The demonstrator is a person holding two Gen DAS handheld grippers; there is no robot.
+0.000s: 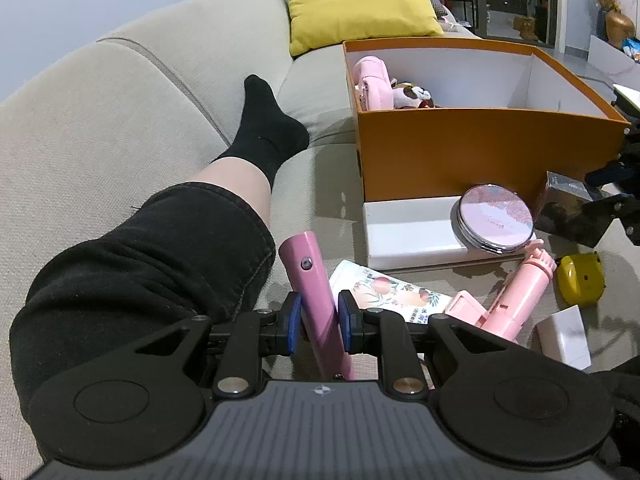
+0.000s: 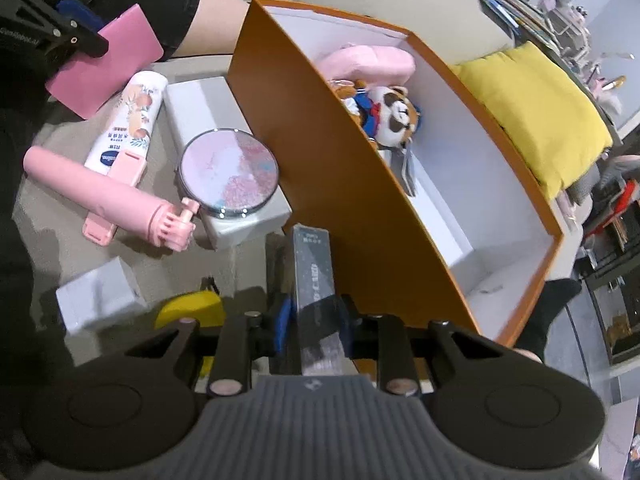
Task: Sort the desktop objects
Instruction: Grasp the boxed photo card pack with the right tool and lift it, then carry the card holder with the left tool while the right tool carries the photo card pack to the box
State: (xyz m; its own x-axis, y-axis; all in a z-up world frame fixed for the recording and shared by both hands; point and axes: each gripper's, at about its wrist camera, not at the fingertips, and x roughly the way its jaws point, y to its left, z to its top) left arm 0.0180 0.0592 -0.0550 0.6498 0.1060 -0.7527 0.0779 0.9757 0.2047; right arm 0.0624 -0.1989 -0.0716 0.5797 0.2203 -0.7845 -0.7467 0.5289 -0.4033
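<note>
A flat pink case [image 1: 316, 300] is clamped between the blue pads [image 1: 294, 322] of the left gripper [image 1: 319, 322], its long axis running forward along the fingers and slightly leftward, its far end raised above the sofa seat [image 1: 120, 128]; in the right wrist view the same case is seen as a broad pink slab held at the upper left. The left gripper is pointed steeply downward over the seat, beside a person's bent leg [image 1: 168, 248] in black shorts and a black sock. A dark rectangular box [image 2: 314, 280] is gripped by the right gripper [image 2: 314, 322], whose fingers are closed on its narrow sides; no earlier view is given to compare. The box's long axis is directed forward, away from the camera, its far end close to the outer wall of the orange storage box [image 2: 360, 208]. The right gripper is tilted downward and rolled, so that the scene appears slanted. Just beside the orange box, a round mirror compact [image 1: 496, 216] is rested on a white flat box [image 1: 404, 232]. Nearer lie a printed white tube [image 2: 124, 120], a pink selfie stick [image 2: 108, 200], a yellow tape measure [image 1: 580, 278] and a small white box [image 1: 564, 336]. Inside the orange box a plush toy [image 2: 392, 116] and a pink pouch [image 2: 368, 60] are seen against one end.
</note>
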